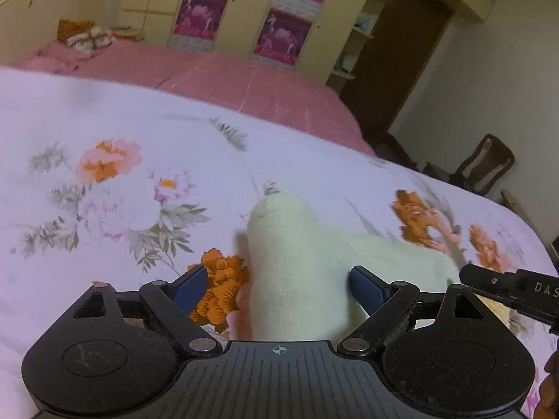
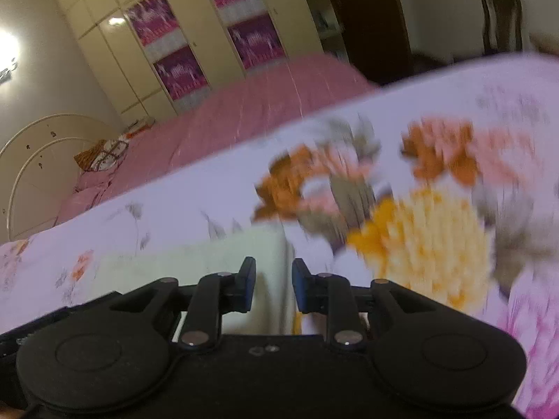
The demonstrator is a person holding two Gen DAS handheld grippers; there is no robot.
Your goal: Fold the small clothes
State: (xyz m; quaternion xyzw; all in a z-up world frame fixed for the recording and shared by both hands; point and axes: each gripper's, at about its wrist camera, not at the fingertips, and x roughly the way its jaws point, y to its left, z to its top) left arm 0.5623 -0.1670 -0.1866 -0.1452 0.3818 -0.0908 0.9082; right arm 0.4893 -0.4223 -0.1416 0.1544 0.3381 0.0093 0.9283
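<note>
Cream cloth (image 1: 300, 272), a small soft garment, lay on the floral bedspread (image 1: 104, 122) in front of you, its rounded end pointing toward 12 o'clock in the left wrist view. Your left gripper (image 1: 279, 284) stood wide open around it: one blue pad (image 1: 190, 288) at 9 o'clock sat clear of the fabric over an orange flower, the other at 3 o'clock sat right at the cloth's edge, without pinching it. At 3 o'clock the black tip of your other tool showed beside the cloth. In the right wrist view, blurred, your right gripper (image 2: 273, 288) had its pads set narrowly apart, with the cloth's right edge lying between them; no squeeze showed. Beyond, at 12 o'clock, a pink bed cover (image 1: 223, 73) met cream wardrobe doors (image 1: 153, 3).
</note>
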